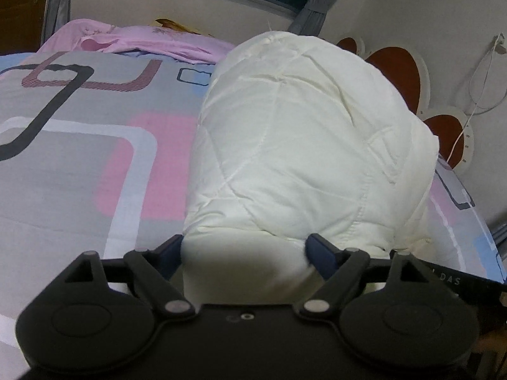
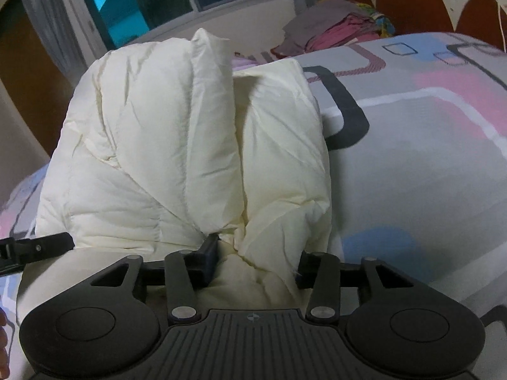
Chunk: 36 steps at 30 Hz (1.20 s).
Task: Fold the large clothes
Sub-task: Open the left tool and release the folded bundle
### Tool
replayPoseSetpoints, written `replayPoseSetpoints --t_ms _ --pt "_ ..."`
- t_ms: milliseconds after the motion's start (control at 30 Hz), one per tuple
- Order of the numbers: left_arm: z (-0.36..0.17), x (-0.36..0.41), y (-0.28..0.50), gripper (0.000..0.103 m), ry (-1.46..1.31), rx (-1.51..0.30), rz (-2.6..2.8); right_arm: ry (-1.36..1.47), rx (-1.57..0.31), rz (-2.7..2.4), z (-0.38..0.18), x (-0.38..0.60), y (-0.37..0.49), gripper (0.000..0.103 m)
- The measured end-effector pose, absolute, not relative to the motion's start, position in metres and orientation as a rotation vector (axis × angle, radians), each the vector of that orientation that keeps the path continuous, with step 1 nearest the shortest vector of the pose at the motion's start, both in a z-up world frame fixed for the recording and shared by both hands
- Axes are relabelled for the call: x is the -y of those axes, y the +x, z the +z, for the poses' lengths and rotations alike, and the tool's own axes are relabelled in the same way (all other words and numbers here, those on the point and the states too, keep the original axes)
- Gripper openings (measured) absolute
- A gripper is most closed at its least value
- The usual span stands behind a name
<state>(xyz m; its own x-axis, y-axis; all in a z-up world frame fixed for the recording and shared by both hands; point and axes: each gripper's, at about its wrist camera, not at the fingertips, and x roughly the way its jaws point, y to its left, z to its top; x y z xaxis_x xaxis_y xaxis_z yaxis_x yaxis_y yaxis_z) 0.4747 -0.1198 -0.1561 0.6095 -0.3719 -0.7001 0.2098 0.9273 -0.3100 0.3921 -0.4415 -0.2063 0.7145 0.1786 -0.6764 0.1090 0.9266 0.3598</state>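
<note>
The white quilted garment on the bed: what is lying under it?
Under the white quilted garment lies the patterned bedsheet, grey with pink blocks, showing on both sides. The sheet directly beneath, and anything else there, is covered.

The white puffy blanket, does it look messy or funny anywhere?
Yes. The white puffy blanket sits in a lumpy heap on the patterned bed sheet, with uneven folds bunched where the right gripper pinches it.
</note>
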Motion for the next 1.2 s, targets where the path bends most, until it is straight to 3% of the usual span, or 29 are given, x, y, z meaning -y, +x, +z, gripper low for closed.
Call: replayPoseSetpoints --t_ms 500,667,867,1200 --pt "-0.14 0.13 0.465 0.081 -0.158 -0.849 -0.313 0.242 -0.596 -0.009 -0.106 0.418 0.345 0.049" --pt "-0.137 0.133 0.464 0.081 -0.148 -0.853 -0.304 0.156 -0.719 -0.017 -0.136 0.406 0.342 0.048" --pt "-0.136 0.141 0.463 0.084 -0.094 -0.847 -0.333 0.264 -0.855 -0.016 -0.172 0.421 0.357 0.049" --pt "-0.099 0.124 0.459 0.078 -0.11 -0.765 -0.402 0.241 -0.621 -0.02 -0.091 0.414 0.361 0.049"
